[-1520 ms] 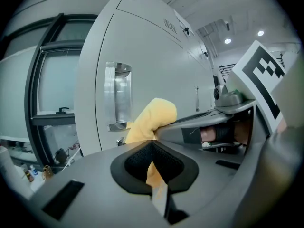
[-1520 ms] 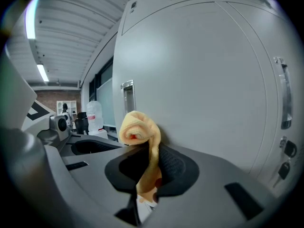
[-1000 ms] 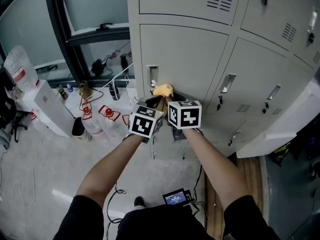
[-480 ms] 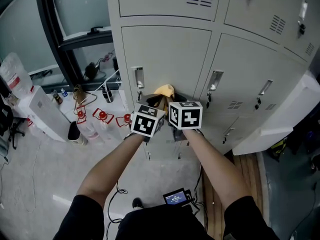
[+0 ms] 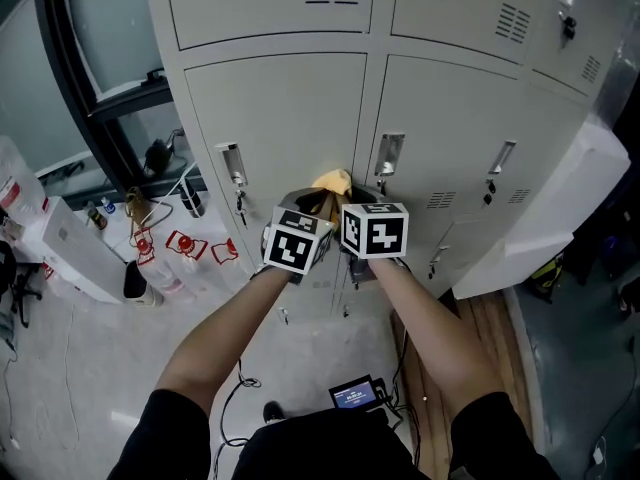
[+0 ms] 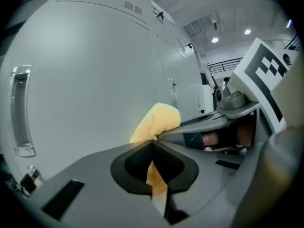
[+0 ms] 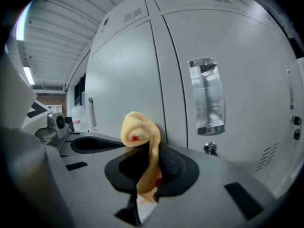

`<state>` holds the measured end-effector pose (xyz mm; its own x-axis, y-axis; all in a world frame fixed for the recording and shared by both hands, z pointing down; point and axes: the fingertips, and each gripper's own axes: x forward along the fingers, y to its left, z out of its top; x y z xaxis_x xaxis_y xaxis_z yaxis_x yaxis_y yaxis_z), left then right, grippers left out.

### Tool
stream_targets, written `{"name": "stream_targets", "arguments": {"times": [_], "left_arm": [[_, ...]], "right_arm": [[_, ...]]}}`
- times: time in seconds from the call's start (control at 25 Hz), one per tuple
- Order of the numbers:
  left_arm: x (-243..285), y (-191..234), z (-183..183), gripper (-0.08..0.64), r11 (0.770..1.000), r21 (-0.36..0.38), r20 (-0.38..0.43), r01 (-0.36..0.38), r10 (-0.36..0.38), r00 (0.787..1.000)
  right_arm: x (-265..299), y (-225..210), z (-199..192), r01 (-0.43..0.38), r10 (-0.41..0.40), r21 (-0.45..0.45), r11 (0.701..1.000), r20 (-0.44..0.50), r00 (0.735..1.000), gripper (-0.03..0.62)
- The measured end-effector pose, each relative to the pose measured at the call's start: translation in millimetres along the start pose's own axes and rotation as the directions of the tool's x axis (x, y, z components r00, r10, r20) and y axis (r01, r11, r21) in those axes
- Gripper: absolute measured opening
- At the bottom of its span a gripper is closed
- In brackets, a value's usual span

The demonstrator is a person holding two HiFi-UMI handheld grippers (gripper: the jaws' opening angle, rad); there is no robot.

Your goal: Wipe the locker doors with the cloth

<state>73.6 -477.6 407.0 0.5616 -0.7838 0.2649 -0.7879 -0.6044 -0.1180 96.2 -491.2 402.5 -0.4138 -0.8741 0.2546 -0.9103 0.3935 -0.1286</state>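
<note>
Head view, dead centre: shows one yellow cloth [image 5: 330, 181] pinched by both tools at once, left gripper [image 5: 308, 204] and right gripper [image 5: 346, 205] side by side and all but touching, bunched end poking toward 12 o'clock at the grey locker doors [image 5: 290, 108]. Reads in the left gripper view as jaws nipped narrow on fabric, a soft roll bulging past the tips; reads the same in the right gripper view, a strip running down between the pads with a curl above. Puts the wad just short of the seam [image 5: 366, 108] between two doors, left handle [image 5: 232, 164] out at 9 o'clock, right handle [image 5: 388, 155] close at 1 o'clock. Looks near the steel, yet cannot be called touching from any view. Lies with its long axis straight along the jaws, so probably wants a forward press first, then sideways sweeps. Favours neither arm, both equally near. Leaves broad bare panel toward 10 and 12 o'clock; asks for care at the protruding handles and the locks beneath them, likely snags for loose fabric
</note>
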Motion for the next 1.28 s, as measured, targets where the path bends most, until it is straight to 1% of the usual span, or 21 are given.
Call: {"name": "stream_targets", "arguments": {"times": [0.28, 0.64, 0.8, 0.88, 1.04, 1.28], "left_arm": [[16.1, -20.1, 8.3, 0.018, 0.999, 0.012, 0.010, 0.036, -0.036, 0.999], [17.6, -21.8, 7.0, 0.018, 0.999, 0.026, 0.006, 0.042, -0.042, 0.999], [14.8, -22.3, 2.5, 0.018, 0.999, 0.015, 0.004, 0.050, -0.050, 0.999], [9.6, -21.9, 1.5, 0.019, 0.999, 0.016, 0.012, 0.051, -0.051, 0.999], [-6.2, -15.2, -6.2, 0.019, 0.999, 0.014, 0.034, 0.035, -0.036, 0.999], [-35.6, 18.8, -32.6, 0.018, 1.000, -0.029, 0.023, -0.002, 0.002, 1.000]], "right_arm": [[-9.4, -25.4, 0.1, 0.028, -0.028, 0.009, 1.000, -0.002, 1.000, 0.071], [-9.2, -27.3, -0.6, 0.031, -0.031, 0.026, 0.999, -0.007, 0.999, 0.071], [-11.3, -24.0, -0.8, 0.027, -0.026, 0.040, 0.999, -0.008, 1.000, 0.071], [-13.4, -18.8, -2.2, 0.004, -0.004, 0.044, 0.999, -0.006, 1.000, 0.071], [-12.1, 0.3, -8.9, -0.070, 0.070, 0.046, 0.997, -0.012, 0.997, 0.071], [6.4, 48.0, -21.9, -0.127, 0.127, 0.013, 0.992, -0.042, 0.991, 0.071]]}}
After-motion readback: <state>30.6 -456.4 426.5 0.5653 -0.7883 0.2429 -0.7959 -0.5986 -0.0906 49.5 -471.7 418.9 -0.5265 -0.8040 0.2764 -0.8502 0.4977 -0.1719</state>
